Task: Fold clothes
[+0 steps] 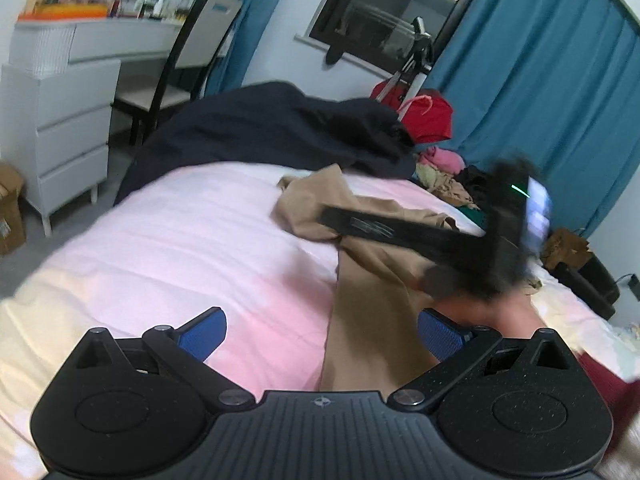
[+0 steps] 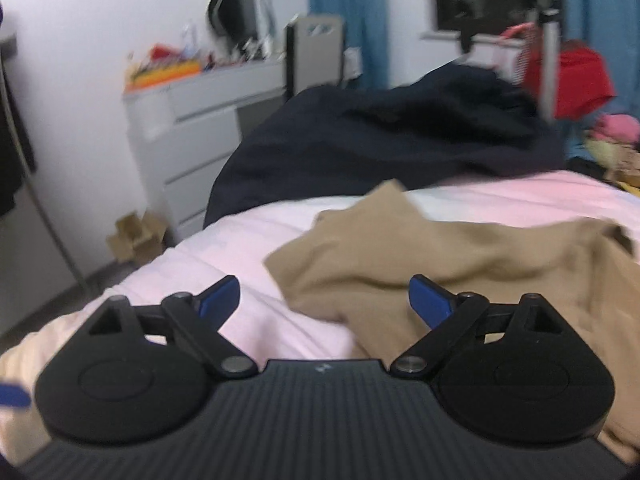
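Note:
A tan garment [image 1: 368,280] lies crumpled on the pink bed cover [image 1: 180,248]; one long part runs toward me. My left gripper [image 1: 322,338] is open and empty just above the cover, its right pad beside the tan cloth. The right gripper shows blurred in the left wrist view [image 1: 332,216], reaching over the garment. In the right wrist view the tan garment [image 2: 460,256] spreads on the pink cover [image 2: 248,240], and my right gripper [image 2: 324,300] is open and empty above its near edge.
A dark navy garment [image 1: 272,128] is heaped at the far end of the bed. Red, pink and mixed clothes [image 1: 432,120] pile at the back right by blue curtains. A white dresser [image 1: 60,120] and chair [image 1: 176,80] stand left. Cardboard boxes sit on the floor.

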Demonstrator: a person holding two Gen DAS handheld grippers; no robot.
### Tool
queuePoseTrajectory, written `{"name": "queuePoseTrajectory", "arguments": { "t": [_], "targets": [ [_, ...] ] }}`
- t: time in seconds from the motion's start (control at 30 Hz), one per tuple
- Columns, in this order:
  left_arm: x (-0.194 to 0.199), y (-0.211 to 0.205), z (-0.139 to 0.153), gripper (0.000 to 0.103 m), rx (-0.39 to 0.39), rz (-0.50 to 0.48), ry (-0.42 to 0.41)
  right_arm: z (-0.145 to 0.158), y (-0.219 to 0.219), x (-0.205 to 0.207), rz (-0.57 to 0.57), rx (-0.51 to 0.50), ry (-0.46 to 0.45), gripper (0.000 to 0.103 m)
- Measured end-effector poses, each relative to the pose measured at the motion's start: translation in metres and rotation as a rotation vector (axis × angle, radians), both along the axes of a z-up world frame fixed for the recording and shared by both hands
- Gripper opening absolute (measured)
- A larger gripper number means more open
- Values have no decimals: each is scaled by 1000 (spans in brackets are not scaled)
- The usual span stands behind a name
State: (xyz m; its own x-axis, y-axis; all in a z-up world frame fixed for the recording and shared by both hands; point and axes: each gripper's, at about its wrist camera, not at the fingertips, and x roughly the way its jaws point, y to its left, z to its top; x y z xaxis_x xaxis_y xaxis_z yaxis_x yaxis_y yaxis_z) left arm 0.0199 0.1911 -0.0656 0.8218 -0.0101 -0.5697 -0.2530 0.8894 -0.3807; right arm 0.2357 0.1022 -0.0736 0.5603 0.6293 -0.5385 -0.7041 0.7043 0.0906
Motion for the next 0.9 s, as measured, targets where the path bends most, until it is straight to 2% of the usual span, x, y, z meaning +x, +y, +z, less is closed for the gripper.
{"name": "queuePoseTrajectory", "arguments": {
  "t": [0.07, 0.1, 0.13, 0.23, 0.27, 0.3, 0.33, 0.43, 0.57, 0.67, 0.83, 0.9],
  "targets": [
    [4, 1, -6, 103, 15, 6, 21, -11, 27, 14, 20, -50, 19, 92],
    [5, 1, -7, 103, 15, 7, 24, -16, 34, 19, 12, -74, 23, 87],
    [6, 2, -9, 103, 15, 7, 26, -20, 40, 23, 3, -98, 27, 73],
    [6, 4, -12, 103, 5, 12, 27, -35, 59, 37, -24, -169, 37, 55],
    [7, 4, -13, 103, 6, 16, 32, -33, 56, 38, -42, -146, 41, 48],
    [8, 5, -14, 103, -1, 19, 36, -31, 52, 38, -61, -120, 46, 25],
    [9, 5, -15, 103, -9, 21, 39, -26, 48, 39, -84, -94, 44, 17],
    [6, 7, -15, 103, -118, -2, 2, -5, 25, 38, -142, 2, 15, 13],
    [1, -11, -5, 103, -83, -86, -70, 31, -25, 40, -248, 150, -39, 12],
    [-2, -26, -2, 103, -64, -142, -94, 50, -75, 46, -358, 231, -70, 12],
    [-1, -51, -3, 103, -36, -232, -93, 47, -178, 51, -591, 331, -53, 12],
    [3, -62, -6, 103, -26, -262, -82, 31, -212, 54, -678, 325, -24, 12]
  ]
}}
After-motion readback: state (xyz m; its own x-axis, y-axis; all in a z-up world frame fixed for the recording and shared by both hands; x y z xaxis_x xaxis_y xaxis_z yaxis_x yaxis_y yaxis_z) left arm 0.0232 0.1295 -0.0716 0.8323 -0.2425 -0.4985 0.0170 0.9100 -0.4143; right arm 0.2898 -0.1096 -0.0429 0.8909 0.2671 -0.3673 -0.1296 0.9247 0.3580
